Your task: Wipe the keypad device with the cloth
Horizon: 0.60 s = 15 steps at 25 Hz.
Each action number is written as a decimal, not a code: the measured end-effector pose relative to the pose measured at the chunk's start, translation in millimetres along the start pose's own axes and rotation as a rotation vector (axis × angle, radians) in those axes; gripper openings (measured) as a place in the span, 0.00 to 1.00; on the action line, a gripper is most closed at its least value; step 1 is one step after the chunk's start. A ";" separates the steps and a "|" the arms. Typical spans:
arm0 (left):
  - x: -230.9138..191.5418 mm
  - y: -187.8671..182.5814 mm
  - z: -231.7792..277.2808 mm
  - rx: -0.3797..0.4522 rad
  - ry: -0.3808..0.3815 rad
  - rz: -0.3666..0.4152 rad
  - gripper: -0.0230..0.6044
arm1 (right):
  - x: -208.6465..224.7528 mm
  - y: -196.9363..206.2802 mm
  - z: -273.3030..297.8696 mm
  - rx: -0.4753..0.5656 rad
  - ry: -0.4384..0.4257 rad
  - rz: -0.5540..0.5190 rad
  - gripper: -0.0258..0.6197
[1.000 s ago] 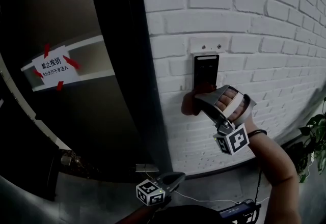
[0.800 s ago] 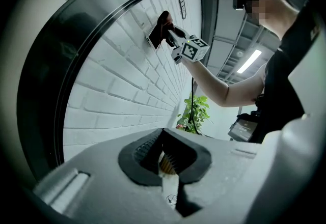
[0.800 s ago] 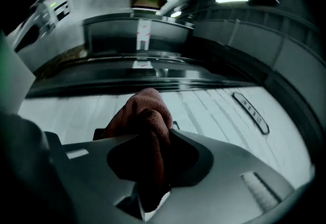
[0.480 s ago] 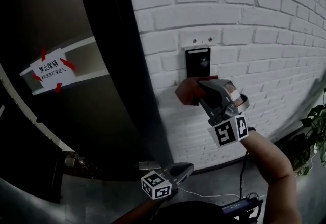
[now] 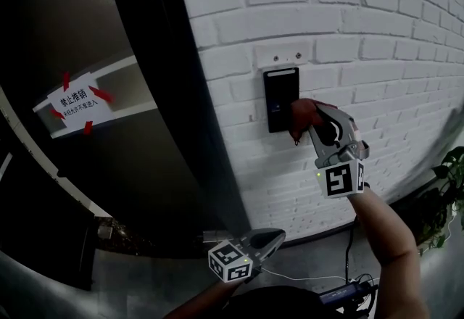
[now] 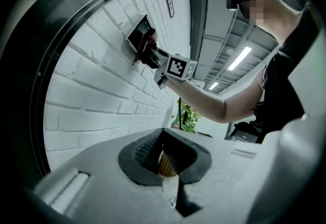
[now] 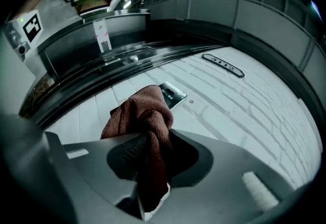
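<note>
The black keypad device (image 5: 280, 98) hangs on the white brick wall (image 5: 377, 42); its top end also shows in the right gripper view (image 7: 173, 94) and it is small in the left gripper view (image 6: 137, 34). My right gripper (image 5: 308, 118) is shut on the brown cloth (image 5: 299, 116), which presses against the keypad's right lower side. The bunched cloth (image 7: 145, 121) covers most of the keypad in the right gripper view. The cloth (image 6: 146, 47) also appears far off in the left gripper view. My left gripper (image 5: 272, 240) hangs low, shut with nothing held, away from the wall.
A dark curved door frame (image 5: 174, 93) stands left of the wall, with a white paper sign (image 5: 75, 102) taped on the glass. A green plant (image 5: 451, 187) sits at the right edge. Cables and a small device (image 5: 341, 294) lie on the floor.
The right gripper and cloth have moved up and to the right, from below the keypad to its right side. The left gripper has barely shifted.
</note>
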State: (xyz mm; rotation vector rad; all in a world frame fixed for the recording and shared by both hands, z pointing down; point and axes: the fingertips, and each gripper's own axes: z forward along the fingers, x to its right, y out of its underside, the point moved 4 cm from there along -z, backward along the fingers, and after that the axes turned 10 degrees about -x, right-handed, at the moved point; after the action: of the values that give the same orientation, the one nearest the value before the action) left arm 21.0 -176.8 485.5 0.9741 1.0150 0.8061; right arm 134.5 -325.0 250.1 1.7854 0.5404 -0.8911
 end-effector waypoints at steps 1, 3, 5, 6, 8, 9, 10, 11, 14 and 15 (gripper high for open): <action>-0.4 3.2 -0.2 -0.001 -0.003 -0.009 0.04 | -6.3 1.2 0.0 -0.004 -0.016 -0.002 0.18; -0.7 7.9 -1.0 -0.004 -0.005 -0.019 0.04 | -27.5 6.3 -2.3 -0.019 -0.047 -0.039 0.16; -2.2 9.7 -2.2 -0.008 -0.007 -0.023 0.04 | -39.7 13.3 -3.8 -0.042 -0.056 -0.057 0.15; -3.3 9.8 -2.8 -0.009 -0.009 -0.024 0.04 | -43.2 16.6 -3.1 -0.058 -0.064 -0.067 0.15; -4.8 10.1 -4.0 -0.008 -0.014 -0.026 0.04 | -53.2 24.9 -0.4 -0.094 -0.104 -0.082 0.17; -4.7 10.8 -4.6 -0.007 -0.015 -0.027 0.04 | -59.3 29.8 0.2 -0.106 -0.132 -0.075 0.18; -4.4 11.9 -5.1 -0.007 -0.015 -0.030 0.04 | -64.7 34.1 -0.1 -0.111 -0.156 -0.062 0.18; -4.1 13.1 -5.6 -0.008 -0.014 -0.032 0.04 | -68.9 36.7 -1.3 -0.113 -0.174 -0.048 0.18; -5.2 16.2 -9.3 -0.007 -0.017 -0.041 0.04 | -82.2 44.5 -3.3 -0.140 -0.257 0.001 0.18; -5.8 17.2 -11.4 -0.004 -0.023 -0.045 0.04 | -86.3 48.9 -4.4 -0.155 -0.292 0.035 0.18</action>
State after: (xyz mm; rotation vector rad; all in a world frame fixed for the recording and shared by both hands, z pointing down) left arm 6.6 -172.6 500.9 0.9522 1.0121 0.7578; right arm 116.8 -335.3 347.3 1.4888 0.3778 -1.0354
